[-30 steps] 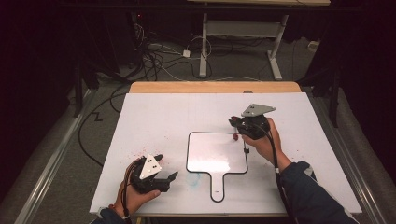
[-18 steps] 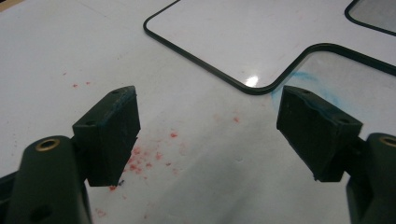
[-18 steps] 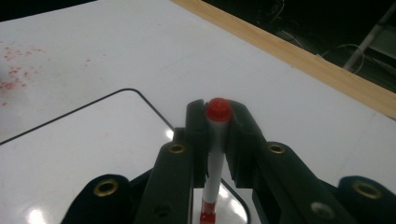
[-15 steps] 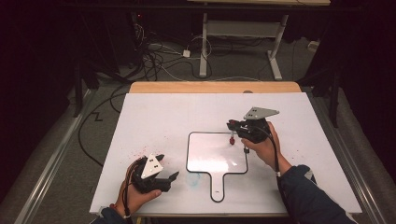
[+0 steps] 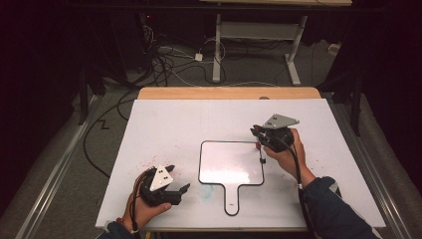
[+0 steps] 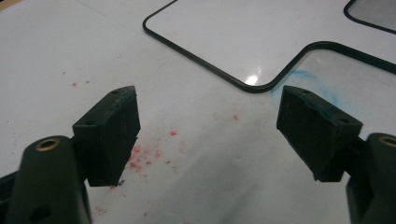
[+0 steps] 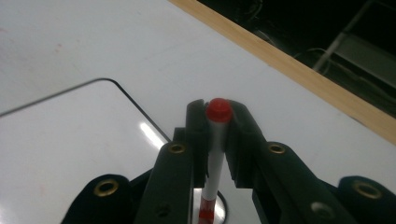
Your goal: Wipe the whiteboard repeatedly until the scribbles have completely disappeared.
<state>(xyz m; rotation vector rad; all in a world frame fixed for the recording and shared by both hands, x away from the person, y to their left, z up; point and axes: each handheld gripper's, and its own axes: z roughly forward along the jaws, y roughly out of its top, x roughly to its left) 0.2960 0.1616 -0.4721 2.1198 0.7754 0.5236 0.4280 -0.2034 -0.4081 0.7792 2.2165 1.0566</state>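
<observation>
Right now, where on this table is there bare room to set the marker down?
Free: the wide strip of white table between the paddle whiteboard and the wooden edge; also its right part beyond the right gripper, which grips the marker. Crowded: the near left corner, by the open left gripper.

No text, label, brand, number or sign can be read in any view. The small whiteboard (image 5: 231, 163) at the table's centre is blank, and the red-capped marker (image 7: 215, 140) in the right gripper (image 7: 218, 122) shows no legible print. The red specks and the blue smear on the white table (image 5: 174, 124) near 7 o'clock are stains, not writing.
</observation>
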